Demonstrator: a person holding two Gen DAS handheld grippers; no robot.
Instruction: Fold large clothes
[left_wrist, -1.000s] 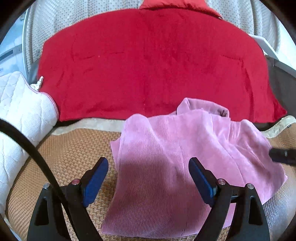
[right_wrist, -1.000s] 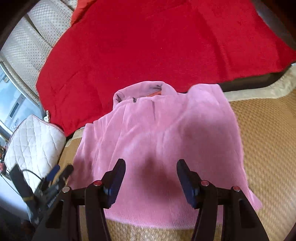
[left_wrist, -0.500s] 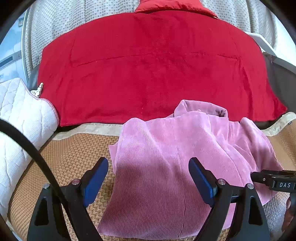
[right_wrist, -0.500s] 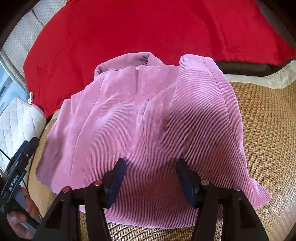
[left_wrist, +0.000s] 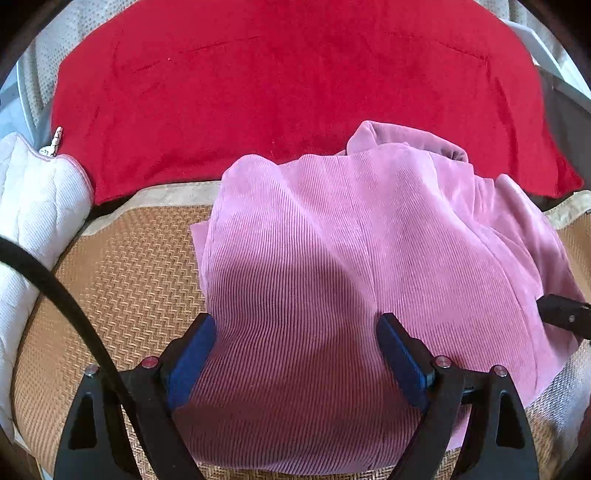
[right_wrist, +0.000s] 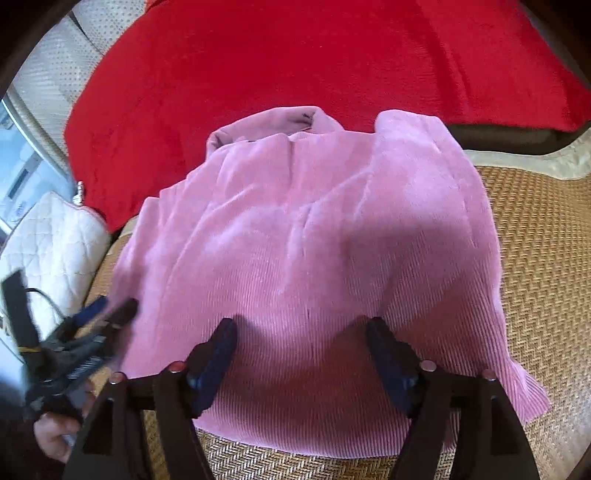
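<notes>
A pink corduroy garment lies folded in a rough block on a woven mat, collar toward the back. It also shows in the right wrist view. My left gripper is open and empty, hovering over the garment's near left part. My right gripper is open and empty over the garment's near middle. In the right wrist view the left gripper shows at the garment's left edge. A dark part of the right gripper shows at the right edge of the left wrist view.
A large red cloth is spread behind the garment, against a cream dotted backrest. A white quilted cushion sits at the left. The woven mat extends to the right of the garment.
Both grippers have moved in closer and lower over the pink garment. The garment itself has not visibly shifted. Both grippers stay open.
</notes>
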